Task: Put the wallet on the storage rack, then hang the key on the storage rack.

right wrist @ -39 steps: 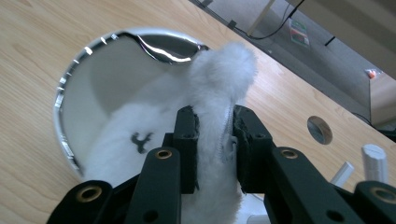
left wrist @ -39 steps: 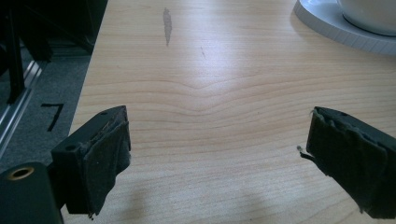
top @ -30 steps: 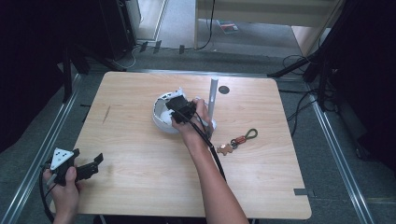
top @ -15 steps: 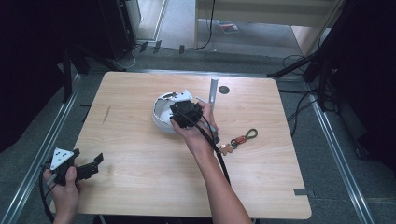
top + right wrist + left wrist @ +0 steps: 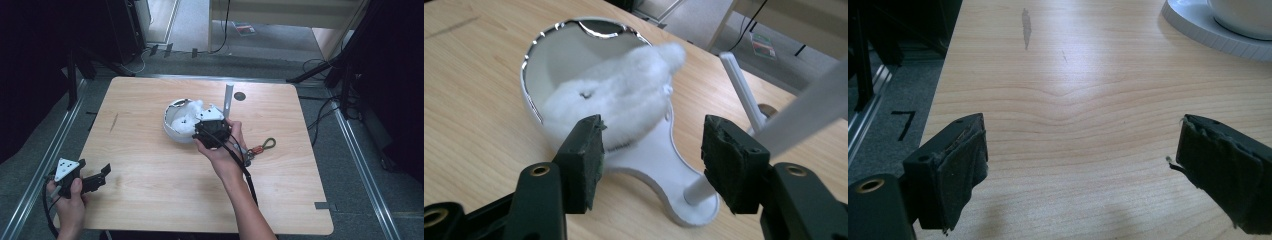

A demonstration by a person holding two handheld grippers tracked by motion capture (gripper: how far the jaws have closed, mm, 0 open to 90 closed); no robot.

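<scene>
Our right hand-held gripper (image 5: 651,162) hangs wide open, empty, just above the white mirror (image 5: 574,65); the left hand-held gripper (image 5: 1080,165) gapes empty, well apart from it.

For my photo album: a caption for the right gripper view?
Open black right gripper poised over a fluffy white plush toy lying on a round white-framed mirror.
</scene>
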